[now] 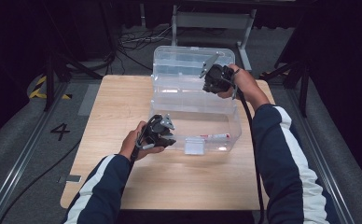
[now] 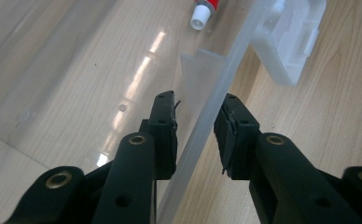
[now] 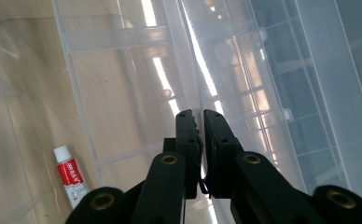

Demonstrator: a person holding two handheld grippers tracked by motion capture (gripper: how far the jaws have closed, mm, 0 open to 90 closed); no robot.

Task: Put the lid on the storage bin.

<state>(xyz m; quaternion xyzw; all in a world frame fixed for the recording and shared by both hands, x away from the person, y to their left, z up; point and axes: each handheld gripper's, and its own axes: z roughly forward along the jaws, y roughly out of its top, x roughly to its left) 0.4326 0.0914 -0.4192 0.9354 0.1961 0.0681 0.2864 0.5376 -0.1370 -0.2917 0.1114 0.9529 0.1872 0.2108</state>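
High view: wooden table (image 1: 123, 107), grey carpet (image 1: 16, 135), floor cables (image 1: 137, 39).

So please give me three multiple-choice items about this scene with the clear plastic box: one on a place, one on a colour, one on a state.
1. Where does the small red and white tube lie?
A. inside the clear plastic storage box
B. on the grey floor
C. on the hinged clear lid

2. What colour is the tube's cap?
A. black
B. white
C. green

3. How is the box's lid?
A. shut flat and latched
B. taken off, lying on the table
C. swung open, held up at the back

Answers:
1. A: the left gripper view and the right gripper view both show the tube on the box's floor.
2. B: the cap is white in the left gripper view.
3. C: the high view shows the lid standing up behind the box, with the right gripper at it.
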